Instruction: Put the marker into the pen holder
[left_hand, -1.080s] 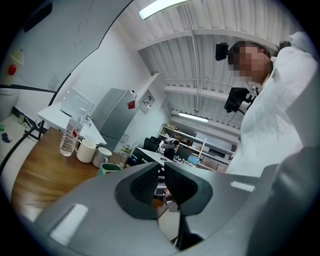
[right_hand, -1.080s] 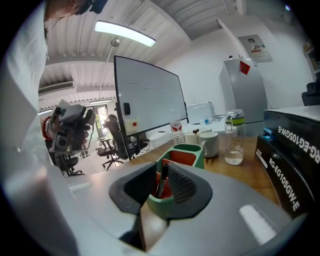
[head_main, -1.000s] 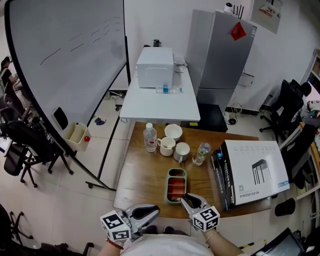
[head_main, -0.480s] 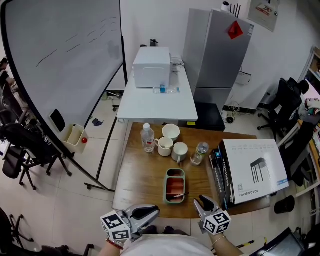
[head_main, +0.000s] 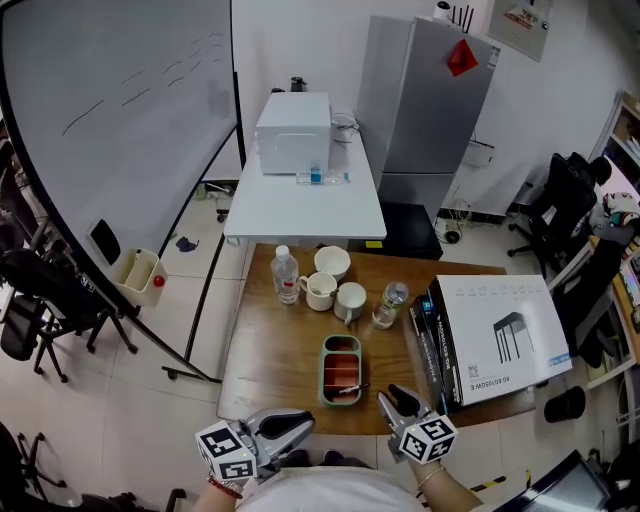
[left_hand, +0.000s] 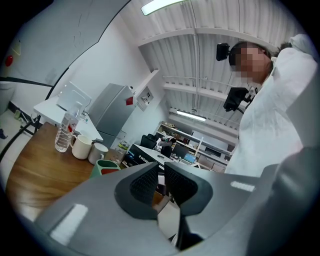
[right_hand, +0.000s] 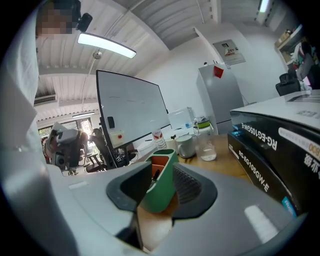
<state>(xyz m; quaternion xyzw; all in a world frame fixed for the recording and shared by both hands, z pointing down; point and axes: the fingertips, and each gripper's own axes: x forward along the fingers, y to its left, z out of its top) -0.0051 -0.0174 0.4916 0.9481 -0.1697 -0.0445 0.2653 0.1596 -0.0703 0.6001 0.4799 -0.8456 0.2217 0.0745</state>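
Lying in the near compartment of the green pen holder (head_main: 325, 368) on the wooden desk (head_main: 268, 350), the marker (head_main: 352, 389) seems tilted against the rim, though it is too small to be sure. The right gripper (head_main: 392, 396) sits just beside the holder, its jaws spread and just opened, pinching nothing. The left gripper (head_main: 300, 422) has its jaws nearly pressed together and empty. Both hands are cut off by the bottom edge.

"RG-EG105GW-E" on black box (right_hand: 272, 150)
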